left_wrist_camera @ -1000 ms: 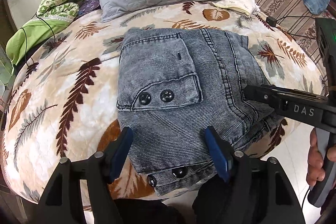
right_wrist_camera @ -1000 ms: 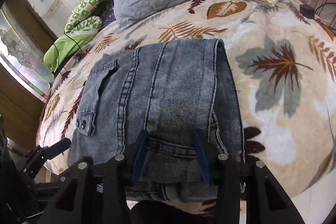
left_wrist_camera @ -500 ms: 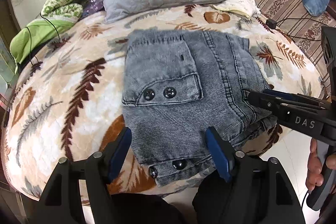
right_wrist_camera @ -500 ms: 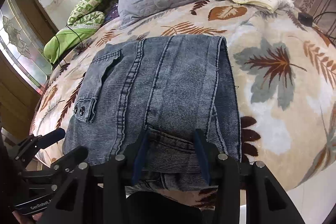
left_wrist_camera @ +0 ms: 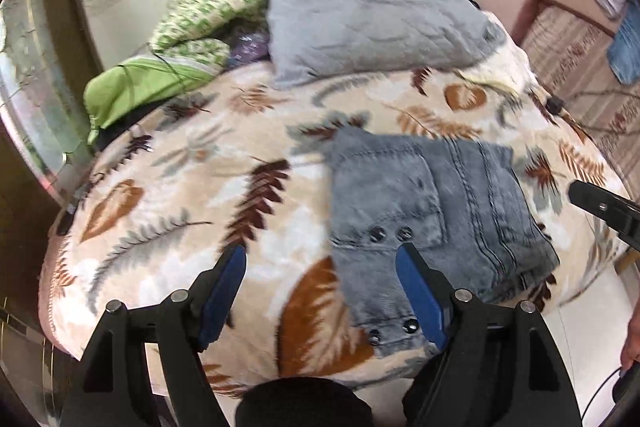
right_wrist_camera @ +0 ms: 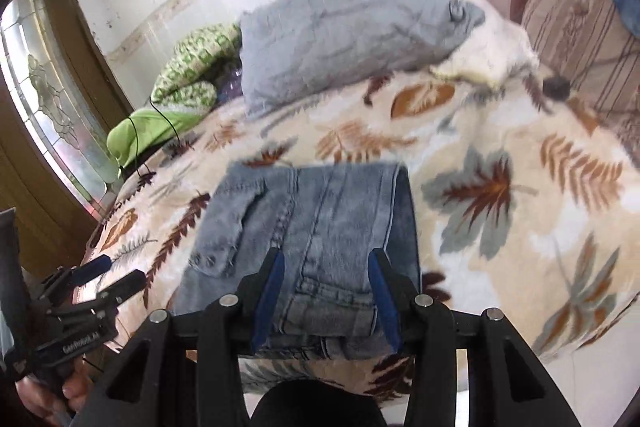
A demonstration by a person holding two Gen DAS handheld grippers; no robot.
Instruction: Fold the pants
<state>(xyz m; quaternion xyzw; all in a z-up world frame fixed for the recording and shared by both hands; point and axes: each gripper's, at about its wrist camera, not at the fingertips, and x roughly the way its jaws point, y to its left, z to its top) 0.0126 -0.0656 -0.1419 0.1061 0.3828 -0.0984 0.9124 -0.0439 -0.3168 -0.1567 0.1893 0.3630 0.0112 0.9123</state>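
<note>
Pants: faded grey-blue denim pants, folded into a compact rectangular stack, lying flat on the leaf-patterned fleece blanket; ahead and to the right of the left claw, directly ahead of the right claw.
Left claw: blue-padded jaws spread wide, nothing between them, above the blanket edge just beside the stack's near left corner.
Right claw: jaws apart, empty, framing the stack's near edge; apparently clear of the cloth, though contact is hard to rule out.
Done: folds look complete; layers stacked, buttoned pocket flap on top, edges roughly squared.
Left: probably nothing but a final tidy or pulling away; near edge slightly uneven.
Beyond: grey quilted pillow, green patterned bedding, both well apart from the stack.
</note>
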